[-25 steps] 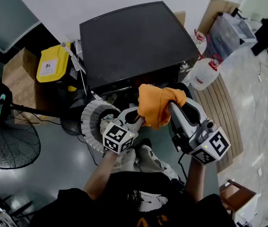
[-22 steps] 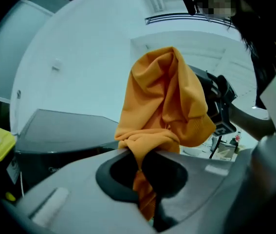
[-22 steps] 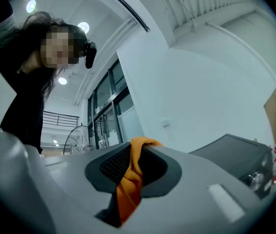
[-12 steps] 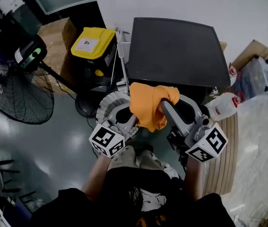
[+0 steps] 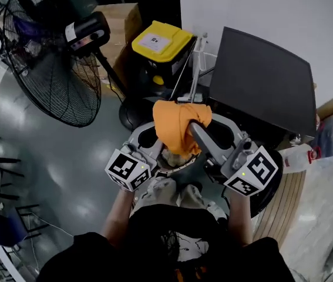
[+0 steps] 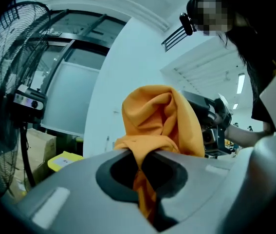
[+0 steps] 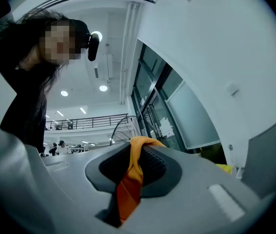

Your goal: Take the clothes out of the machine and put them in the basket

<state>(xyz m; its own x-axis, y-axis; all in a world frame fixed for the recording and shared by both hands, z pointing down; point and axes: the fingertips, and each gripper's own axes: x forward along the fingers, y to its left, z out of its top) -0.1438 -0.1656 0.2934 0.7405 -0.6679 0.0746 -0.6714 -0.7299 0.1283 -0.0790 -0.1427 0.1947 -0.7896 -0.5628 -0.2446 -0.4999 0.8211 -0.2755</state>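
Your left gripper (image 6: 141,156) and right gripper (image 7: 132,156) both clamp one orange garment (image 5: 177,125), held just above the one basket (image 5: 135,136).

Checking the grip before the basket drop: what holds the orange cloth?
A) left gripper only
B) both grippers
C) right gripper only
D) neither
B: the orange cloth is pinched between the jaws of the left gripper and of the right gripper.
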